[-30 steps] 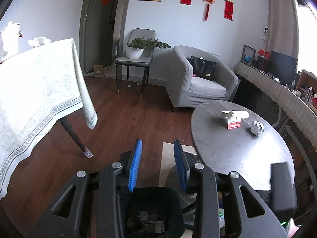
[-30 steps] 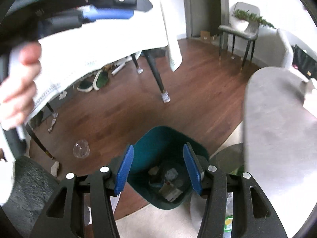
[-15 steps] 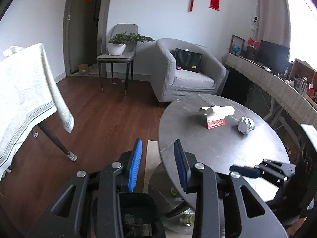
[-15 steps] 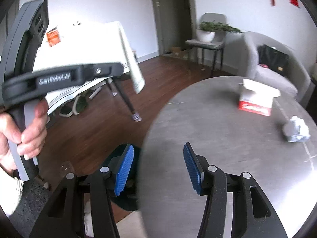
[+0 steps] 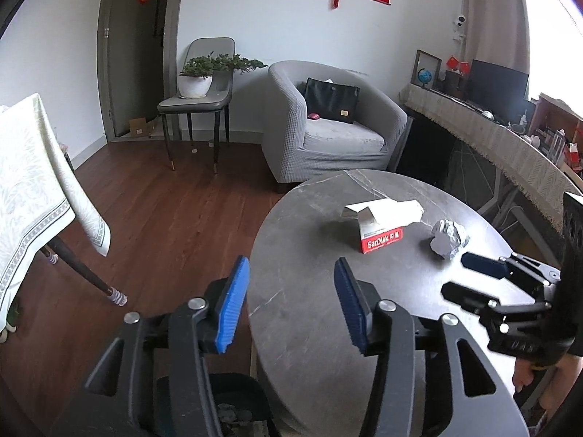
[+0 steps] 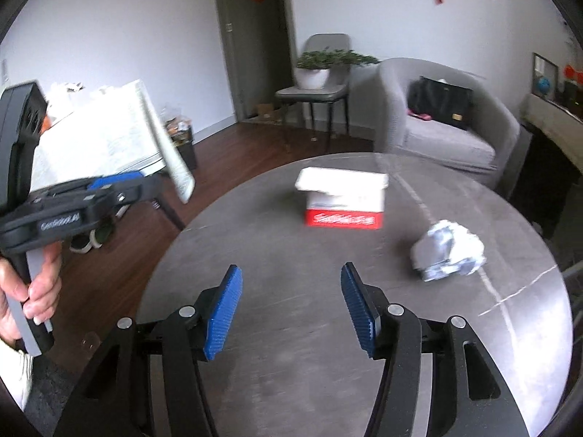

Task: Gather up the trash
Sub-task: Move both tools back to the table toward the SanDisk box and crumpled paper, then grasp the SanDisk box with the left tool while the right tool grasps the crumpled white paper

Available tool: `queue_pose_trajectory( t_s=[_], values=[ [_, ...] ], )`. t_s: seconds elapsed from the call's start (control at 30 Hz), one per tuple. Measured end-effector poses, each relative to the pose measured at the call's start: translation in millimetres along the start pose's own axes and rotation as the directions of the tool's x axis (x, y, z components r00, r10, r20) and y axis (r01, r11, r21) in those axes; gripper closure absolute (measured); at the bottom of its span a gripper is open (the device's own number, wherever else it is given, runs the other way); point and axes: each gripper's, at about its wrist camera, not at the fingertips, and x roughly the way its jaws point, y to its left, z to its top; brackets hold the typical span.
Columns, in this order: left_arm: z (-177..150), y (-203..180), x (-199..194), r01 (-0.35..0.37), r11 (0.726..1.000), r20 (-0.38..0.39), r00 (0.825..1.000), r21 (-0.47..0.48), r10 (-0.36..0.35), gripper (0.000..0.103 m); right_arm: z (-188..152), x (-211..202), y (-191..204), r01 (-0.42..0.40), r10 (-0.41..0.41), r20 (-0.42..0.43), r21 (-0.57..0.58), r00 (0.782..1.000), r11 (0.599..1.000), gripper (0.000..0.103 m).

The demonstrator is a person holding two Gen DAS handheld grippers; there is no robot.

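Note:
A crumpled paper ball (image 5: 448,238) (image 6: 448,251) and an opened red-and-white box (image 5: 380,235) (image 6: 344,200) lie on the round grey table (image 5: 328,211) (image 6: 255,225). My left gripper (image 5: 290,266) hangs over the table's near left edge, its jaws opening with nothing between them. My right gripper (image 6: 291,269) hovers over the table short of the box and left of the ball, jaws also opening and empty. In the left wrist view the right gripper (image 5: 453,273) sits just short of the ball. A dark bin (image 5: 237,382) with scraps inside shows below the left gripper.
A grey armchair (image 5: 328,134) with a black bag stands behind the table. A chair with a potted plant (image 5: 196,80) is by the door. A cloth-covered table (image 5: 32,189) stands left, and a cluttered shelf (image 5: 510,145) runs along the right. Shoes (image 6: 91,236) lie on the wooden floor.
Both grippers swung from above the bin to over the round table. The bin left the right wrist view and sank to the left view's bottom edge. Both pairs of jaws have widened.

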Motion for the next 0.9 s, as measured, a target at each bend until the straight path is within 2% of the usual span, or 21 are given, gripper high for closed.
queue_pose_trajectory(
  t_s=[0.1, 0.27, 0.47, 0.63, 0.77, 0.9],
  values=[
    [5.9, -4.6, 6.1, 0.003, 1.0, 0.0, 1.0, -0.001, -0.003, 0.039, 5.6, 1.0, -20.7, 0.045, -0.046, 0.018, 0.034, 0.999, 0.998, 0.039],
    [20.4, -15.0, 18.9, 0.017, 1.0, 0.001, 1.0, -0.001, -0.017, 0.025, 10.0, 10.8, -48.4, 0.104, -0.105, 0.011, 0.08, 0.994, 0.991, 0.024],
    [36.0, -29.3, 34.3, 0.053, 0.999, 0.01, 0.999, -0.008, -0.053, 0.01, 13.3, 17.5, -86.5, 0.162, -0.162, -0.011, 0.156, 0.987, 0.974, 0.016],
    [43.1, -43.8, 57.2, 0.074, 0.997, -0.027, 0.997, -0.019, -0.075, 0.007, 15.8, 28.5, -111.0, 0.175, -0.169, -0.048, 0.202, 0.985, 0.964, 0.015],
    [43.7, -58.8, 76.8, 0.078, 0.997, -0.066, 0.995, -0.026, -0.08, 0.006, 17.4, 39.5, -122.1, 0.151, -0.136, -0.077, 0.249, 0.988, 0.957, 0.015],
    [41.0, -71.7, 95.2, 0.049, 0.999, -0.113, 0.992, -0.012, -0.051, 0.006, 19.9, 51.7, -121.2, 0.138, -0.115, -0.103, 0.259, 0.988, 0.956, 0.016]
  ],
)
